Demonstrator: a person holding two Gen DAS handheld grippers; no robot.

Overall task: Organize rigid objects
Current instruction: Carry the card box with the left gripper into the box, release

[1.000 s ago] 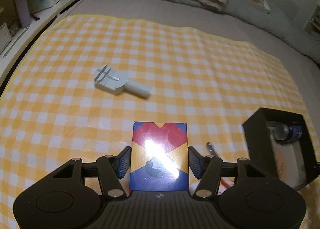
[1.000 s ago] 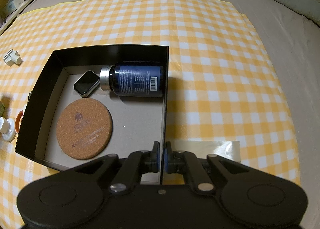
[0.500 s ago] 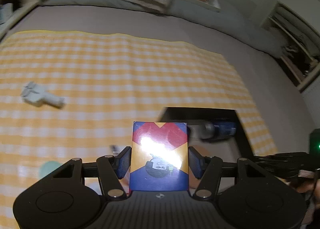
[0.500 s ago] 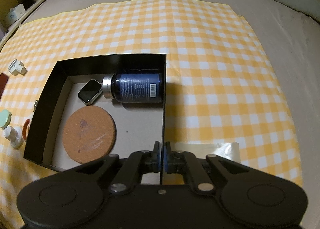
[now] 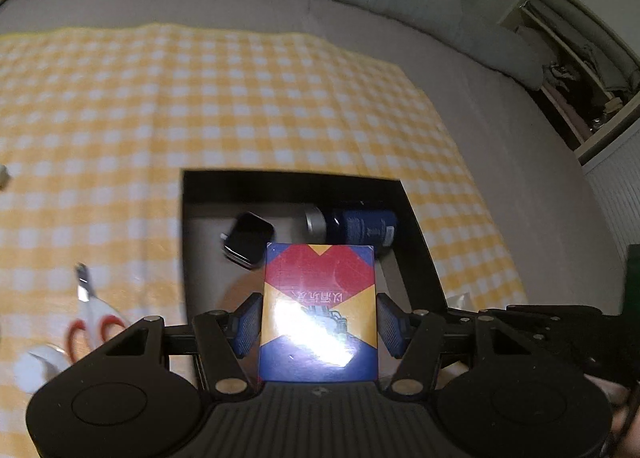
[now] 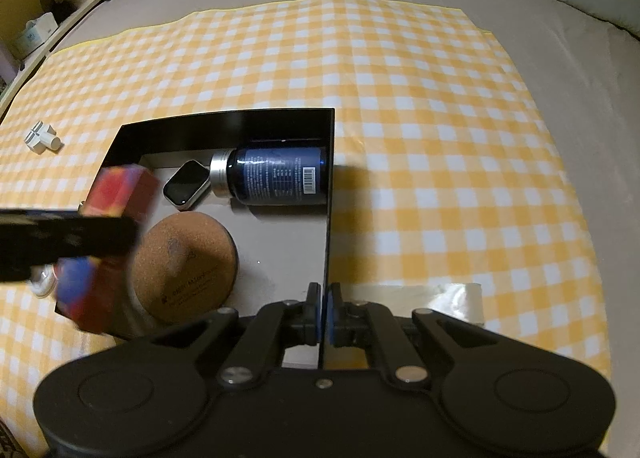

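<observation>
— Moved across, has it?
— Yes — left gripper (image 5: 318, 328), clenched on the card box (image 5: 319, 308), now hangs over the black tray (image 6: 330, 161), lower centre of frame.
— Right gripper (image 6: 321, 316)?
— Pinching the tray's right wall, closed tight.

Box (image 6: 224, 127) is crowded: bottle (image 6: 280, 175) and watch (image 6: 187, 184) along the far wall, cork coaster (image 6: 184, 258) near the front. Bare floor only by the right wall.

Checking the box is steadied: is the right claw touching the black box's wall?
Touching. The right wrist view shows the right claw shut on the black box, its thin right wall pinched between both pads.
</observation>
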